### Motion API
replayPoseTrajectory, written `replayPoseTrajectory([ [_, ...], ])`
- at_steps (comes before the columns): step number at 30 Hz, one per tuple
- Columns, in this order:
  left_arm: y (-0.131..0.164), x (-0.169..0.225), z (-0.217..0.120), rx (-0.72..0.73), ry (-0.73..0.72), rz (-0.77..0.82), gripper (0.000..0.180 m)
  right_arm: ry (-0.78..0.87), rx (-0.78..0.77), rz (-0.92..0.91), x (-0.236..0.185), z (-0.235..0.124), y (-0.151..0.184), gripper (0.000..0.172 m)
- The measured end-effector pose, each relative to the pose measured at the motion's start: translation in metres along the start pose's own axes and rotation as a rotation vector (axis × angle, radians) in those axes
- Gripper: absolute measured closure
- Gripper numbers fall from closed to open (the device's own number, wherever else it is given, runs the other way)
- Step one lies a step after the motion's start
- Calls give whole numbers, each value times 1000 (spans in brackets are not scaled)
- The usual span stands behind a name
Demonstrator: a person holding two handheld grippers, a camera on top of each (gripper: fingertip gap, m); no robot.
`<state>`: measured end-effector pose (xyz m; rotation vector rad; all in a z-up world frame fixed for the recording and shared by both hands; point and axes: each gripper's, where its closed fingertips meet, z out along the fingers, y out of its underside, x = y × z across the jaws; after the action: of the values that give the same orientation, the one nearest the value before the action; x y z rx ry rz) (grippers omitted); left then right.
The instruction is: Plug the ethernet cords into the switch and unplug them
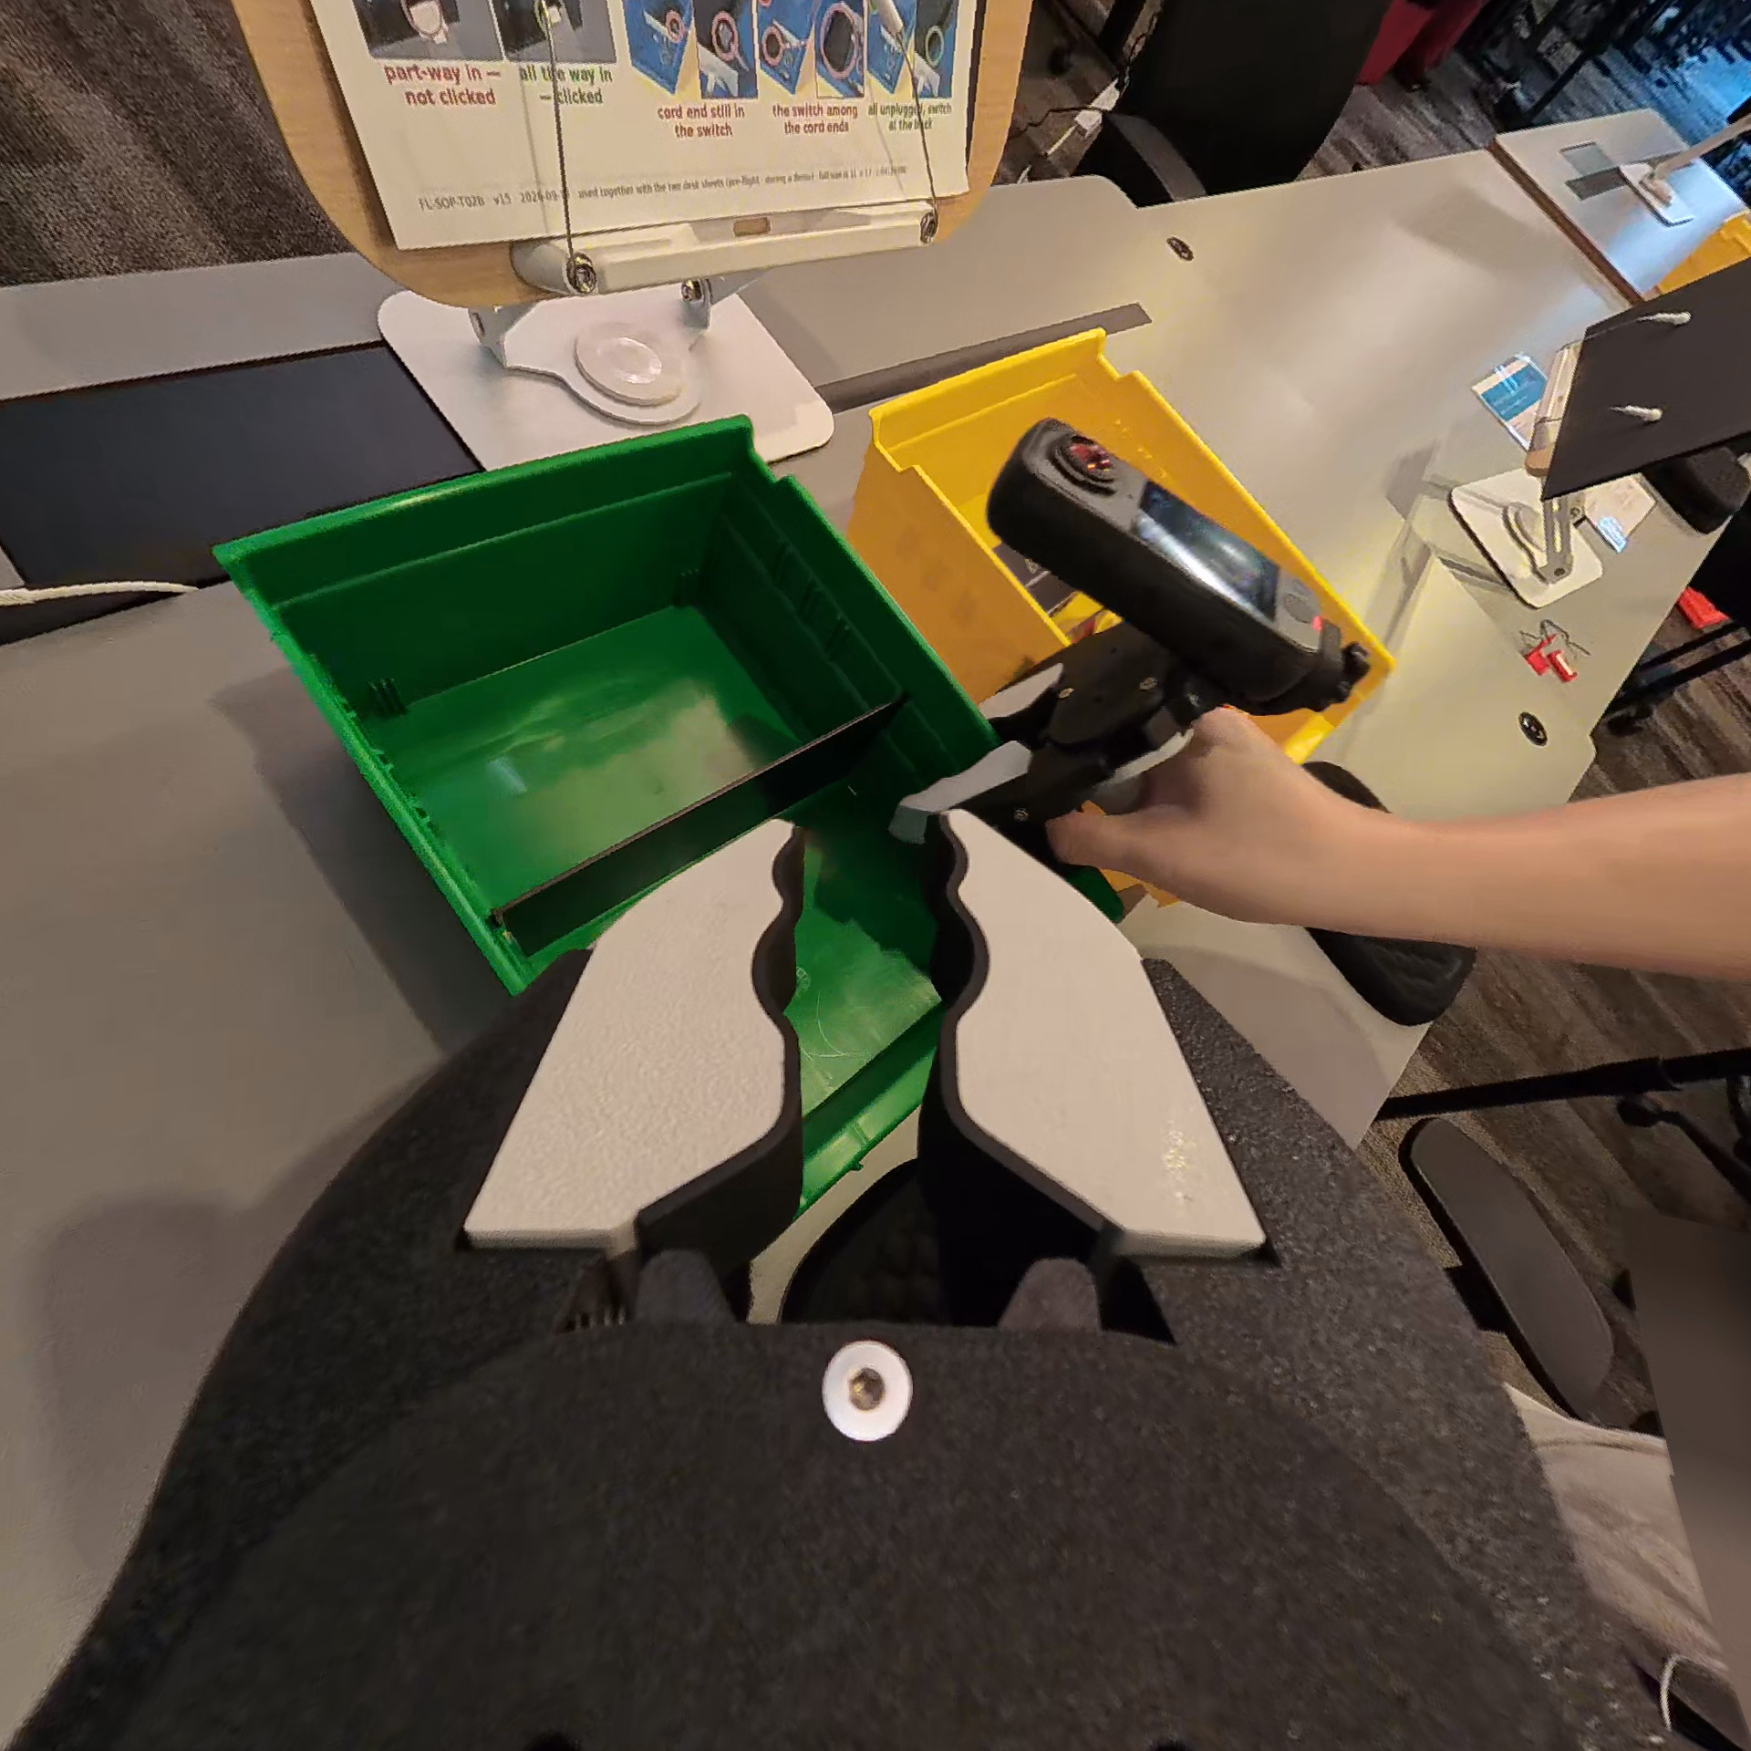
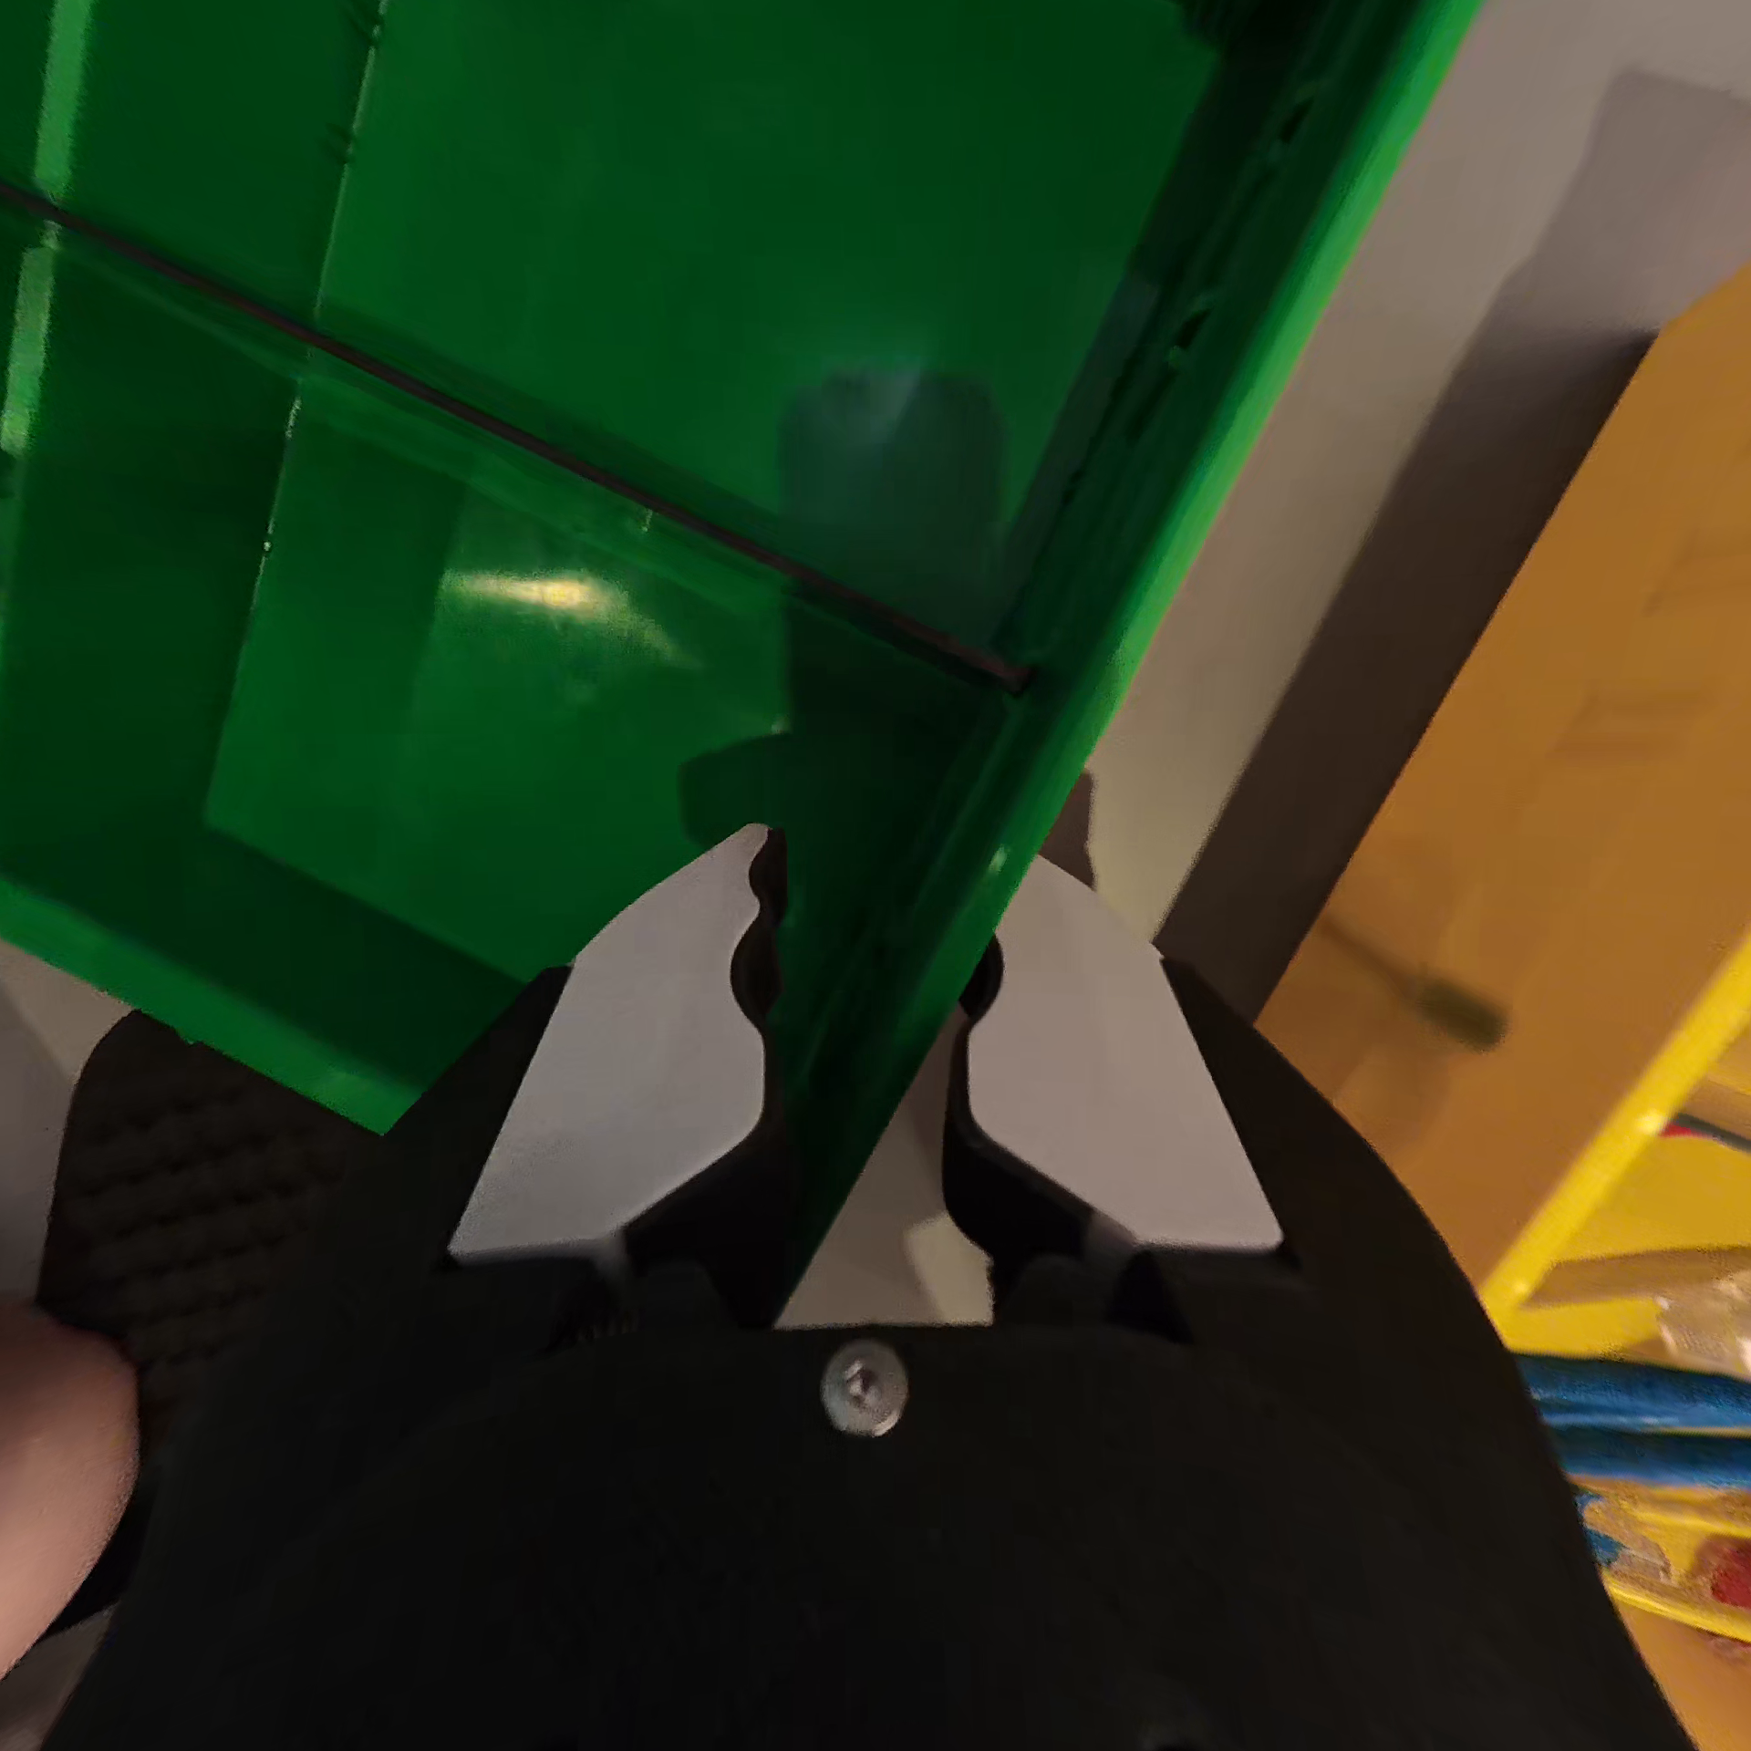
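A green bin (image 1: 568, 720) with a black divider (image 1: 701, 815) sits on the grey desk; both of its compartments look bare. My left gripper (image 1: 867, 843) straddles its near front wall, and green plastic fills the gap from pad to pad. My right gripper (image 1: 957, 758), held by a hand, clamps the bin's right side wall. In the right wrist view the right gripper (image 2: 905, 853) has one finger (image 2: 682, 995) inside the green bin (image 2: 568, 284) and the other outside its rim. Blue cords (image 2: 1630, 1421) lie in the yellow bin (image 2: 1563, 758). No switch is in view.
The yellow bin (image 1: 947, 531) stands just right of the green one. An instruction sheet on a white stand (image 1: 644, 123) is behind the bins. A second stand (image 1: 1535, 540) is at the far right. The desk edge and a chair (image 1: 1516, 1260) are to the right. Some 20 cm of space lies between my two pairs of fingers.
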<state>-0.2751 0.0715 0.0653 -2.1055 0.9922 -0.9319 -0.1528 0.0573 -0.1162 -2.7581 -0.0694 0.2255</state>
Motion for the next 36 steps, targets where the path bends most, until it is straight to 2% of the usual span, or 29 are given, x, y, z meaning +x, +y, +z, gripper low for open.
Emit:
replayPoseTrajectory([
  [4,1,1,-2,-1,8,9,157,-49,-141,1,0,19,13,139],
  [6,2,0,-3,-2,8,3,157,-97,-168,30,-3,20,11,146],
  [11,1,-2,-6,12,12,-10,159,-45,-242,-58,10,16,12,158],
  [15,0,1,-10,19,3,-3,159,-59,-290,-72,4,9,17,160],
  [19,-17,14,-29,143,-22,1,158,-125,-356,-77,-9,-6,17,161],
  [21,-34,23,-46,262,-65,-15,148,-175,-377,-78,-17,-17,15,161],
  [23,-50,50,-67,401,-50,48,147,-205,-371,-89,-19,-33,9,161],
  [26,-57,90,-101,566,-28,130,147,-217,-332,-115,-4,-68,-1,161],
  [30,-49,114,-124,629,-75,214,141,-190,-234,-97,53,-137,-2,162],
  [33,-47,116,-116,596,-73,230,139,-151,-155,-9,117,-195,20,162],
  [36,-46,122,-78,470,26,230,137,-82,-106,111,188,-245,62,162],
])
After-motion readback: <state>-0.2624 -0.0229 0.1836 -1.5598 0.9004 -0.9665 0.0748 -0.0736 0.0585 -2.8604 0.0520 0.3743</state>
